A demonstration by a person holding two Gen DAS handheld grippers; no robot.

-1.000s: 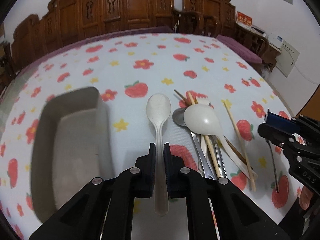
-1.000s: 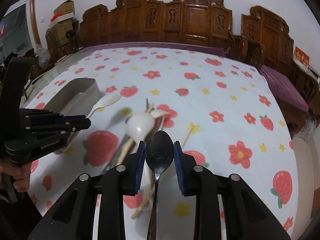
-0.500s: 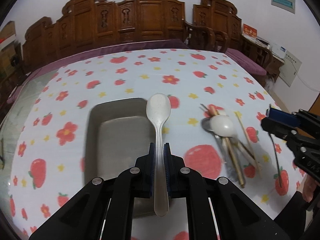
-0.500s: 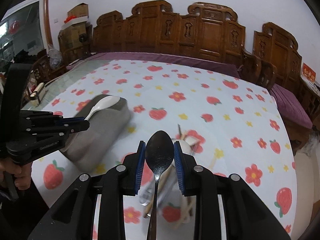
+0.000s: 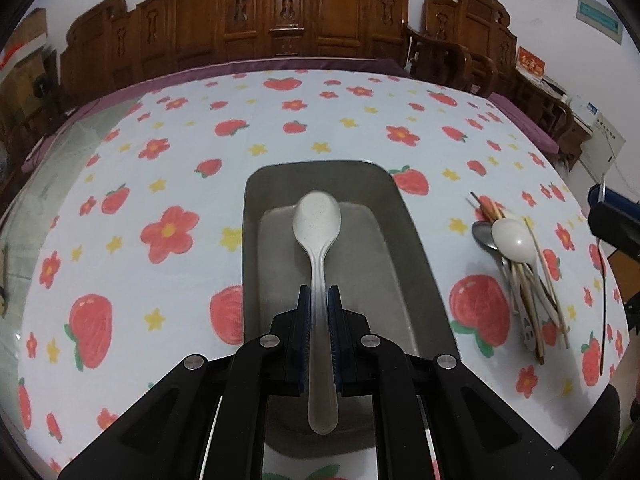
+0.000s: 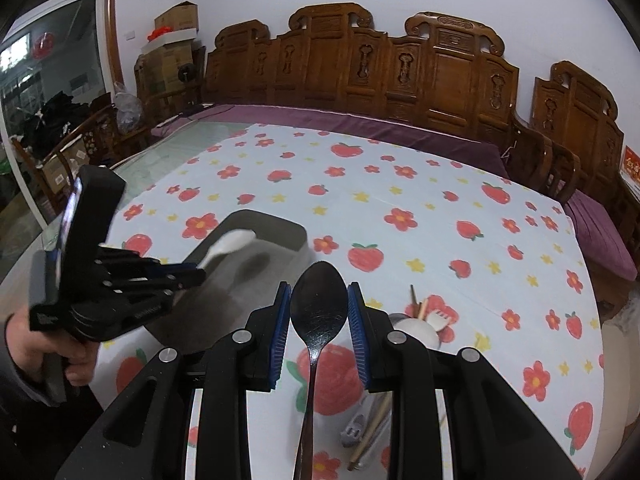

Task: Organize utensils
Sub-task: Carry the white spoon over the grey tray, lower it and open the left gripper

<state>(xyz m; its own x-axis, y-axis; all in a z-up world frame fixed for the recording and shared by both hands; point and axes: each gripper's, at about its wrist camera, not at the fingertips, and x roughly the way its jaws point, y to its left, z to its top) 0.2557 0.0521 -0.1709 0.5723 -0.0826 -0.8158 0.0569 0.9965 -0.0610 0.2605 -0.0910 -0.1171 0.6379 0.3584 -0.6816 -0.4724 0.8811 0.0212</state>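
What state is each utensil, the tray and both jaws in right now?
Left gripper: shut on white spoon.
White spoon: held above the grey tray.
Grey tray: upright, nothing lying inside.
Right gripper: shut on dark spoon.
Dark spoon: held, bowl up.
Utensil pile: loose on the tablecloth.

Both grippers' fingers [image 5: 306, 320] [image 6: 282, 320] clamped, angled downward

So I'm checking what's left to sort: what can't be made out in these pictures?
- Pile: its count stays unclear; the pieces overlap in the left view, and the right gripper covers it in the right view.
- Dark spoon: handle end cut off by the bottom edge.
- Tray: near end behind the left gripper.
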